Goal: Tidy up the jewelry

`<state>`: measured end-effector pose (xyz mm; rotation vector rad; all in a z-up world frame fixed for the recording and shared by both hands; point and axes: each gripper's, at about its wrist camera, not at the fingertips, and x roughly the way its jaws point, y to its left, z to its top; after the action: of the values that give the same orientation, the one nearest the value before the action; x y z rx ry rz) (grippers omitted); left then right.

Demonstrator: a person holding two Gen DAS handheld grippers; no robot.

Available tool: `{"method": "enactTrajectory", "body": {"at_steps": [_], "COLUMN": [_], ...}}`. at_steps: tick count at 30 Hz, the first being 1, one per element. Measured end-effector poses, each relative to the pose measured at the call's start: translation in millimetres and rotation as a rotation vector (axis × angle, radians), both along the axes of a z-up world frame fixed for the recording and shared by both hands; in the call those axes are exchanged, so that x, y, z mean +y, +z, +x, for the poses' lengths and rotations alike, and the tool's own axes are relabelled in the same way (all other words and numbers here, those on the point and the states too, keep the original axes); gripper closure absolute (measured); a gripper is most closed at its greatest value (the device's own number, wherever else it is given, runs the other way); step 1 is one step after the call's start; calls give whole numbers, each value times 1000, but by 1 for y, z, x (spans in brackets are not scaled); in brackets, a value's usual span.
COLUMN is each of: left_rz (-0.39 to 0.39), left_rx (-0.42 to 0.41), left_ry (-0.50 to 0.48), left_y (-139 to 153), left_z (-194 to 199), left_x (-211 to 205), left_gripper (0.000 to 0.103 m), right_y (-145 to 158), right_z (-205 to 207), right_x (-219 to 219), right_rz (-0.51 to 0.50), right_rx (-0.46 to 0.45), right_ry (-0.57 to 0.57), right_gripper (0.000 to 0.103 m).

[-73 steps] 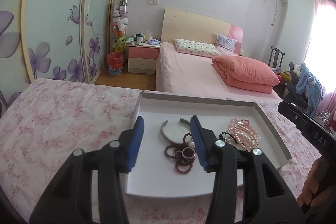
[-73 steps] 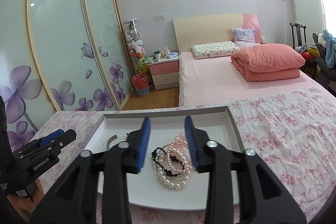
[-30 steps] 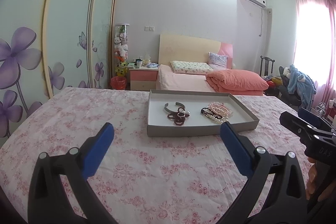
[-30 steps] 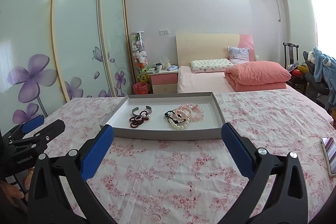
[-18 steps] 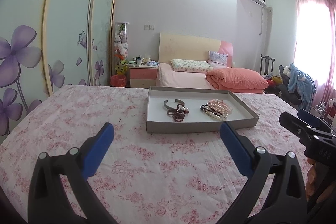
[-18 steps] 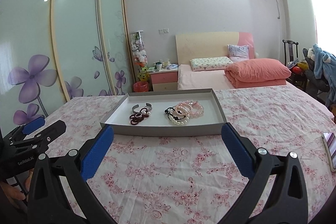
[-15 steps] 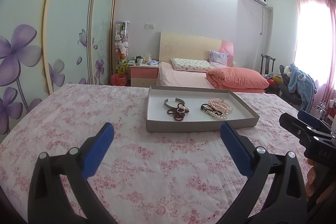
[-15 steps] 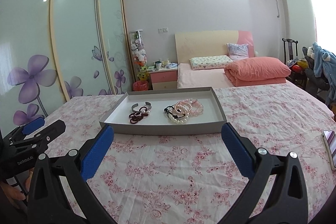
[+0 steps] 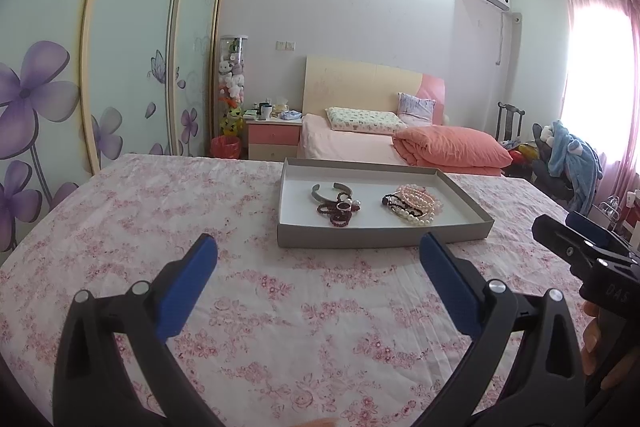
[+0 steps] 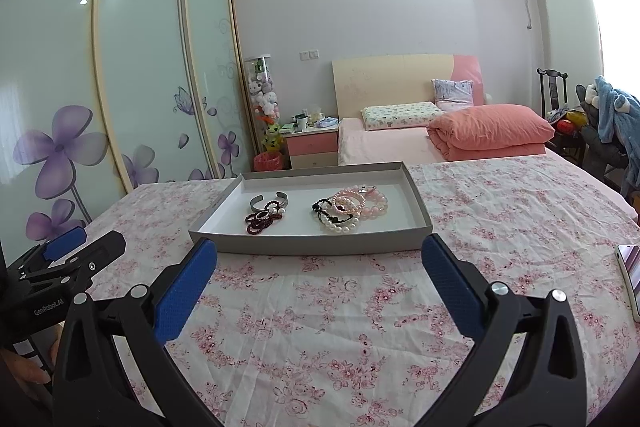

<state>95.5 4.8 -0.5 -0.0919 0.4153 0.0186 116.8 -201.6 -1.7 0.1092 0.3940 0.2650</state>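
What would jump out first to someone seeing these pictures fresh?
Probably the shallow grey tray on the pink floral bedspread, holding two jewelry heaps: dark red beads with a silver cuff left, pink and white pearl bracelets right. Then the wide-open blue-padded right gripper in front.

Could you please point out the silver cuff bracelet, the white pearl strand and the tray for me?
silver cuff bracelet (image 10: pixel 256 203): right wrist view, on its left curved band.
white pearl strand (image 10: pixel 340 228): right wrist view, on its nearest beads.
tray (image 10: pixel 312 245): right wrist view, on its grey front wall.
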Motion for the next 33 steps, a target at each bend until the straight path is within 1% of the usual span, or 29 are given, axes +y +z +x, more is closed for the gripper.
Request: {"method": "enactTrajectory", "body": {"at_steps": [33], "left_rz": [-1], "left_rx": [7], "left_ry": [-4], "left_y": [-2], "left_z": [0], "left_x": [-1], "left_gripper": [4], "right_y": [-3], "right_z": [0], "right_x": [4], "right_rz": [4], "right_rx": [12], "right_ry": [5], "right_gripper": [2]}}
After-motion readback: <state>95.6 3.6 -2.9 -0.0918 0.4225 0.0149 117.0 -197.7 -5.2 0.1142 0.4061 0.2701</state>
